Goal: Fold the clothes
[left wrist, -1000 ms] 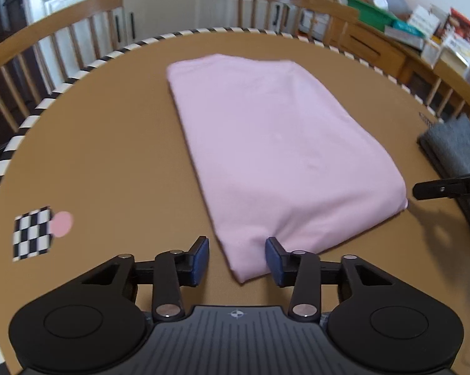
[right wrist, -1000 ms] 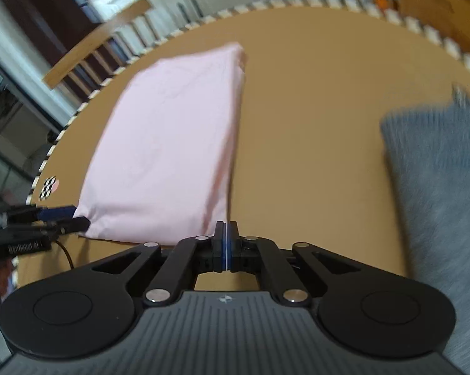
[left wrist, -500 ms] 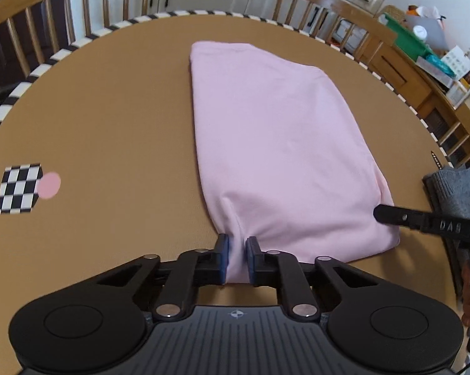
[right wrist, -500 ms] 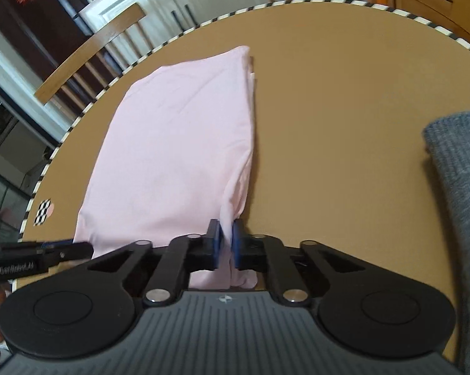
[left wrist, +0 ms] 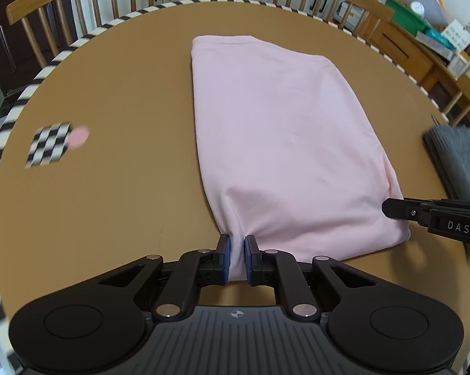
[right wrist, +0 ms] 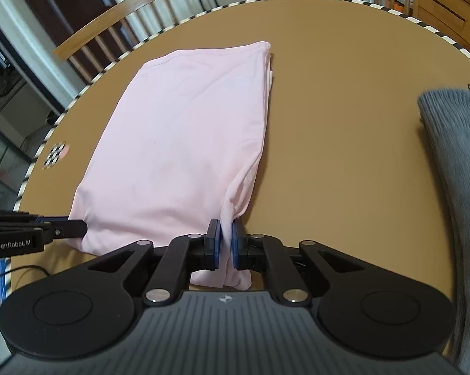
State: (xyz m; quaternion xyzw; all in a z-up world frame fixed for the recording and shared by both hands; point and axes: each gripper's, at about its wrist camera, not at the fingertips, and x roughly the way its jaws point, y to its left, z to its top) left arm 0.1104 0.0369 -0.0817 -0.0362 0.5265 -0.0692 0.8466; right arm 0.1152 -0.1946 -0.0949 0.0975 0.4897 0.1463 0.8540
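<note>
A folded pink garment (left wrist: 282, 131) lies flat on the round brown table (left wrist: 125, 93). My left gripper (left wrist: 236, 243) is shut on its near left corner, and the cloth bunches between the blue pads. My right gripper (right wrist: 225, 228) is shut on the near right corner of the pink garment (right wrist: 178, 143), with a fold hanging below the pads. Each gripper shows in the other's view: the right gripper (left wrist: 391, 208) at the garment's right edge, the left gripper (right wrist: 78, 228) at its left edge.
A folded grey knit garment (right wrist: 453, 156) lies at the right side of the table (right wrist: 344, 109). A checkered marker (left wrist: 52, 143) sits on the left. Wooden chairs (left wrist: 63, 6) ring the striped table rim. A cluttered sideboard (left wrist: 422, 31) stands far right.
The left jaws closed on the pink garment's near left corner. The right gripper moved left from bare table onto the near right corner and gripped it. Both corners now pucker.
</note>
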